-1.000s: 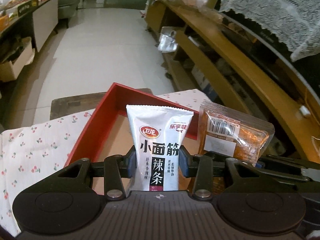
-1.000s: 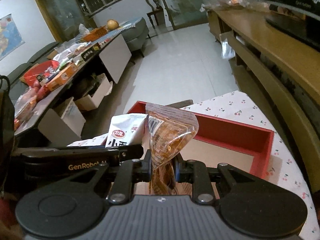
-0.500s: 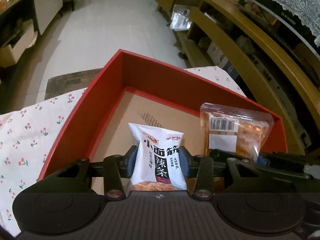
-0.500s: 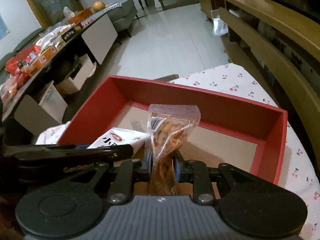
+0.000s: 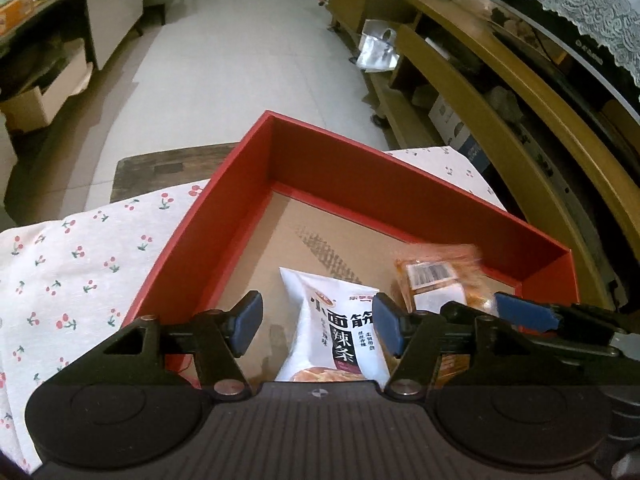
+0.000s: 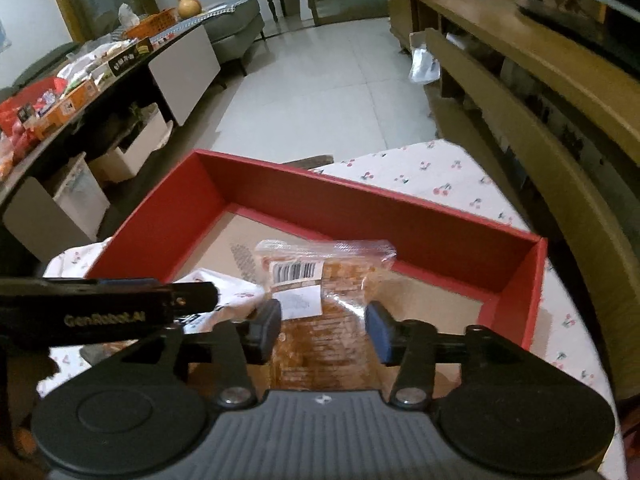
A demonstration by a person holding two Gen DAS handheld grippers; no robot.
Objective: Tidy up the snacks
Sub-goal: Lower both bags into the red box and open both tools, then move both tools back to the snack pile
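Cherry-print tabletop (image 5: 80, 264), red box (image 5: 224, 216): left claw (image 5: 316, 322) just opened off white packet (image 5: 340, 328); right claw (image 6: 324, 330), likewise parted, frees orange packet (image 6: 320, 280); only right view shows cluttered sideboard (image 6: 80, 80).

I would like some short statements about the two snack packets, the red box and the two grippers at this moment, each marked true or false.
1. The white snack packet is inside the red box. True.
2. The left gripper is clamped tight on the white packet. False: its jaws have just been opening, and there is a clear gap at the left pad.
3. The clear packet with a barcode lies on the cherry-print cloth outside the box. False: it is inside the box, on the cardboard floor.
4. The right gripper has open jaws with the clear packet between them. True.
5. The box stands on the cherry-print cloth. True.
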